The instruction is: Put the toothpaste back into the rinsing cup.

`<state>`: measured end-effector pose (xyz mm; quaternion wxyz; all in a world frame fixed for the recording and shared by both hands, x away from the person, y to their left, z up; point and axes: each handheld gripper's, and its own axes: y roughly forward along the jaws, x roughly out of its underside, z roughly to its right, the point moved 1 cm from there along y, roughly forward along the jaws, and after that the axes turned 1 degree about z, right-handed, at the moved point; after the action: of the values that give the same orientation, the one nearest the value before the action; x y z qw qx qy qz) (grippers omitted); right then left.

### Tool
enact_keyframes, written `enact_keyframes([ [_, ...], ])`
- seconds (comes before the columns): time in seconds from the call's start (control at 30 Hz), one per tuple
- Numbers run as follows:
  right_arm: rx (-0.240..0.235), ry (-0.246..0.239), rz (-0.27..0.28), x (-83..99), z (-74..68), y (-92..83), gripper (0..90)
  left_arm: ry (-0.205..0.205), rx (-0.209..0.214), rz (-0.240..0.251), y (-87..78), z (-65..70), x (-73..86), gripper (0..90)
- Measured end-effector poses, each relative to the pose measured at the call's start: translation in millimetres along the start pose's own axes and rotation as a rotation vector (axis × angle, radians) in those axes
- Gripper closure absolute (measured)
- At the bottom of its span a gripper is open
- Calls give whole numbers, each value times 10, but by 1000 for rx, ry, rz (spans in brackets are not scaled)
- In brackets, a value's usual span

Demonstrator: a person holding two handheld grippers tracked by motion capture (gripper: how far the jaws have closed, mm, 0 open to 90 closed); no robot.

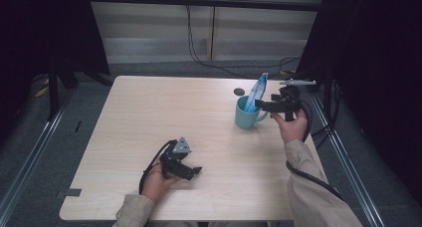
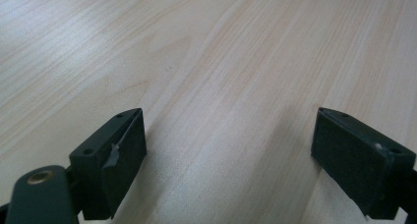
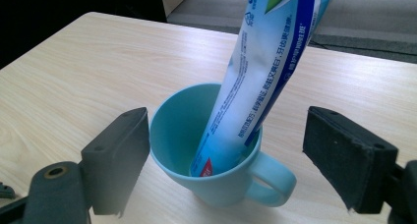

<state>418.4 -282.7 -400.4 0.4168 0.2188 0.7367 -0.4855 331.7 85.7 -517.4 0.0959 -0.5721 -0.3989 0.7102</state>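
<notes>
A teal mug [image 1: 247, 115] stands upright on the desk [image 1: 164, 117], near the desk's far right corner. It is a plain, glossy mug with a round open mouth and a loop handle [image 3: 275, 177]; in the high view the handle points to the right and toward the near edge. Inside the mug stands a toothpaste tube [image 3: 255, 81], white with blue bands and small print, a red patch near its lower end. The tube's lower end rests in the bottom of the mug; the body leans against the rim on the handle side. Its upper end [image 1: 261, 82] rises well above the rim, tilted toward the far right.
</notes>
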Motion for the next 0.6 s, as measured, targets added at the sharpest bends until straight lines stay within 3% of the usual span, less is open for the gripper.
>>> enact_keyframes([
  [0.6,-59,-63,-6,64,-204,-109,172,-1,0,1,1,1,0,130],
])
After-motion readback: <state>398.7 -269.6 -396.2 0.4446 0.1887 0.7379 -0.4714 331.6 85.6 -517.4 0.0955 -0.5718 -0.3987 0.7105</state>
